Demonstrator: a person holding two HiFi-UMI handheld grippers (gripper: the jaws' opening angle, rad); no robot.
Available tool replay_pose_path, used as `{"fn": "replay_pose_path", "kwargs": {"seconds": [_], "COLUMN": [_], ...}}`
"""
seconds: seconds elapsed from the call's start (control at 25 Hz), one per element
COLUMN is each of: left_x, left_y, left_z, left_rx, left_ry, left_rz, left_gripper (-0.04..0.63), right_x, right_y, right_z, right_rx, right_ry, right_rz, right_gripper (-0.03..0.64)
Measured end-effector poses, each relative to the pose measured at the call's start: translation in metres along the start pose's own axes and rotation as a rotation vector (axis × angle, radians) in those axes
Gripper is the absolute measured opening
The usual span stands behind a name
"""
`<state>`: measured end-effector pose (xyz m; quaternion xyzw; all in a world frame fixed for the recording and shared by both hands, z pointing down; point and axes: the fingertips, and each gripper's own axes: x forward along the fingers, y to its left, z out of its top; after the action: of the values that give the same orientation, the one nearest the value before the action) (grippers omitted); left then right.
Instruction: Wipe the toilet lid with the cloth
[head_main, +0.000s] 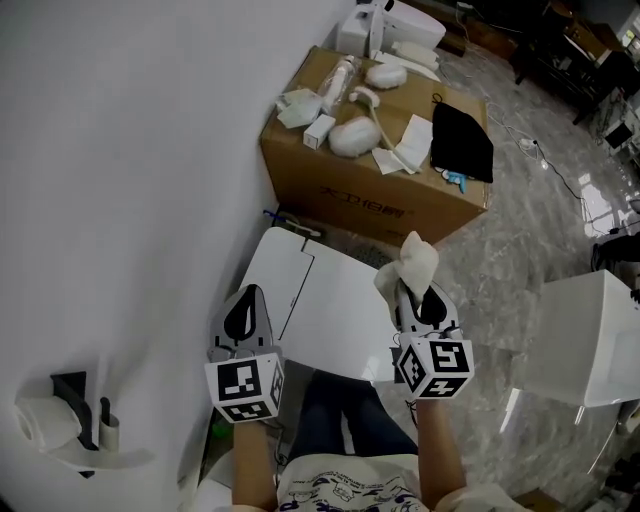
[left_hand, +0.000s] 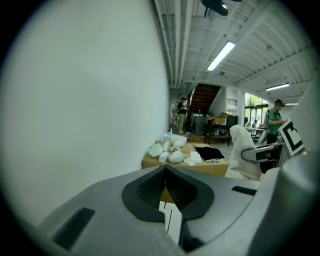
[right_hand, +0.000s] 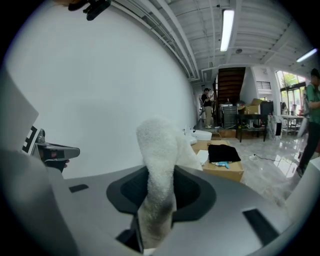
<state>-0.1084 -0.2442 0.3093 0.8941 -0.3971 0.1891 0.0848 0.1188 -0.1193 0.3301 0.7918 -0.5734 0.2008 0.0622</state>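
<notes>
Right gripper view shows fingers (right_hand: 196, 194) pinching the cloth (right_hand: 157, 160) upright; left fingers (left_hand: 146, 190) pressed together.

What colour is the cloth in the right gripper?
The fluffy cloth is off-white, greyish near the jaws; best seen in the right gripper view.

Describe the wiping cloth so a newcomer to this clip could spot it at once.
Find the white toilet lid beside the big cardboard box. At the lid's right edge the right gripper holds the cloth upright in its jaws. It is pale and fluffy, and unlike the black cloth and white bundles lying on the box, it alone is held in a gripper.
</notes>
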Motion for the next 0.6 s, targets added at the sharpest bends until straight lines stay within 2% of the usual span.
{"fn": "replay_pose_path", "kwargs": {"seconds": [0.32,0.6], "left_x": [0.024,0.038], "left_y": [-0.014,-0.005], "left_z": [-0.025,-0.052], "left_rx": [-0.005,-0.013], "left_ry": [0.034,0.072], "left_rz": [-0.024,0.002], "left_gripper": [0.008,0.008], "right_x": [0.026,0.072], "right_y": [-0.004,0.005], "right_z": [-0.036,-0.082], "right_rx": [0.022,0.023], "right_ry": [0.075,0.160], "right_rz": [0.027,0.068], "right_gripper": [0.114,0.112]}}
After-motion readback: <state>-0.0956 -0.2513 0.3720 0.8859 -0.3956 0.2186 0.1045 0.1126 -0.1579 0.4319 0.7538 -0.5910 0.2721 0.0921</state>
